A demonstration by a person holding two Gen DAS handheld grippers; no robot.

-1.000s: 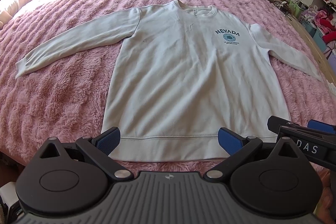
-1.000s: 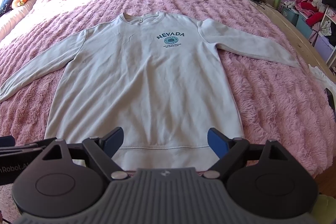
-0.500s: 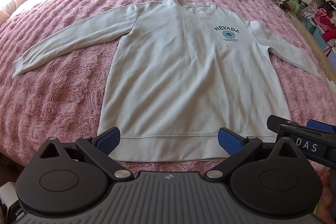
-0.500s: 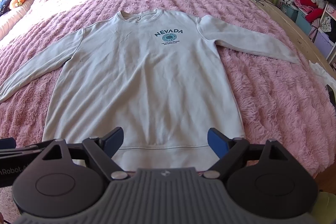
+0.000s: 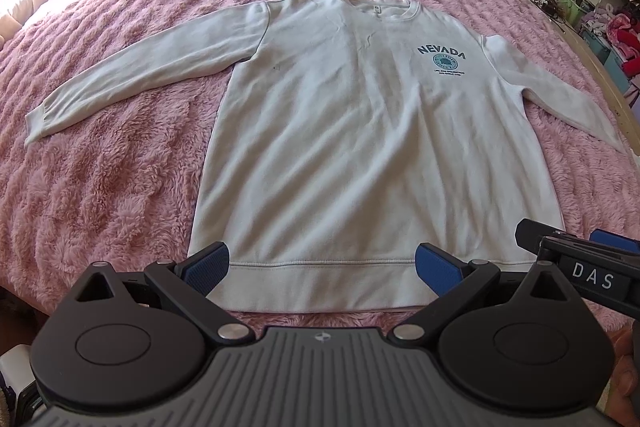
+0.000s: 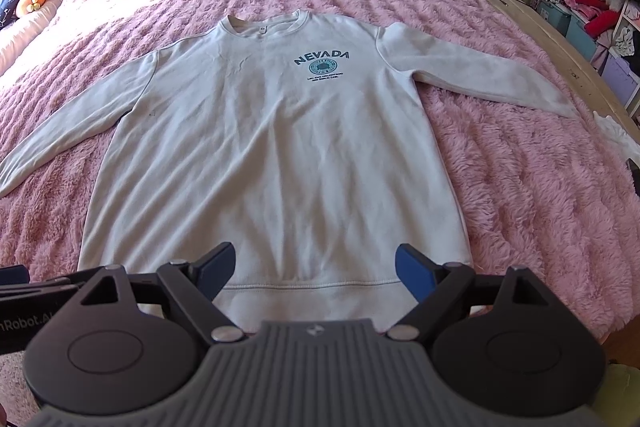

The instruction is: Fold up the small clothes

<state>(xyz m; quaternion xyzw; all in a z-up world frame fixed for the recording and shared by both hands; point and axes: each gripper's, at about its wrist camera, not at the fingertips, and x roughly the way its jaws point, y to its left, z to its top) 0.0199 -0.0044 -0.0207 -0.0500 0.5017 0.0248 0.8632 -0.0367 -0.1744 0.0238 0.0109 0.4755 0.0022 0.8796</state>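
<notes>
Pink shaggy bedspread covers the bed. Nearest, the left gripper and right gripper hover side by side over the hem, fingers spread wide, holding nothing. Ahead, a pale soft sweatshirt lies flat, face up, its long axis running straight away to the collar. Both sleeves splay outward. Neither gripper looks nearer.

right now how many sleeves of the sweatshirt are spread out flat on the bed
2. The left sleeve stretches out over the pink blanket toward the left edge; the right sleeve stretches toward the shelf side. Neither is folded in on the sweatshirt.
</notes>
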